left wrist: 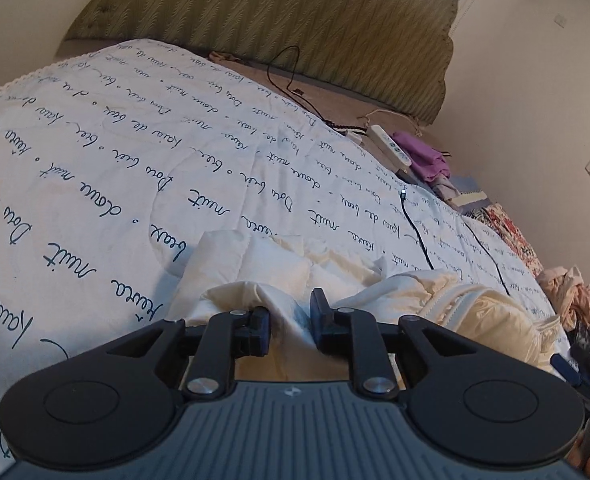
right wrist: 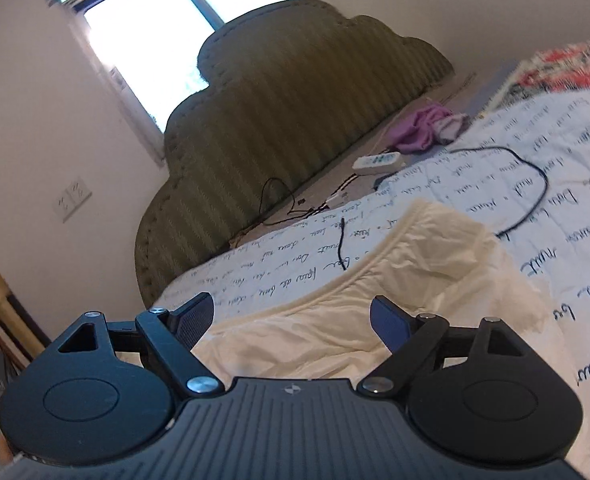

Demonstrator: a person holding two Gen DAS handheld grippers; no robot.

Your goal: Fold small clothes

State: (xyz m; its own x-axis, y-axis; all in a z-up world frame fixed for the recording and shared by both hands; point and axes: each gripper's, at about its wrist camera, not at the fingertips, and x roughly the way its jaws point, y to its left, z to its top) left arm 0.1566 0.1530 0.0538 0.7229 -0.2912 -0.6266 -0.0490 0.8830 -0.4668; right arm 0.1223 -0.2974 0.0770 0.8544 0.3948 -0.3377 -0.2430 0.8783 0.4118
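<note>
A small cream garment lies crumpled on the white bedspread with dark handwriting print. My left gripper sits low over it, jaws slightly apart, and a ridge of the cream cloth runs through the narrow gap without being pinched. In the right wrist view the same garment shows its elastic edge curving across the bedspread. My right gripper is open wide just above the near part of the cloth, its pads clear of it.
A green padded headboard stands at the far end. Black cables, a white power strip and purple cloth lie near it. A heap of pinkish clothes sits at the bed's right edge. A window is behind.
</note>
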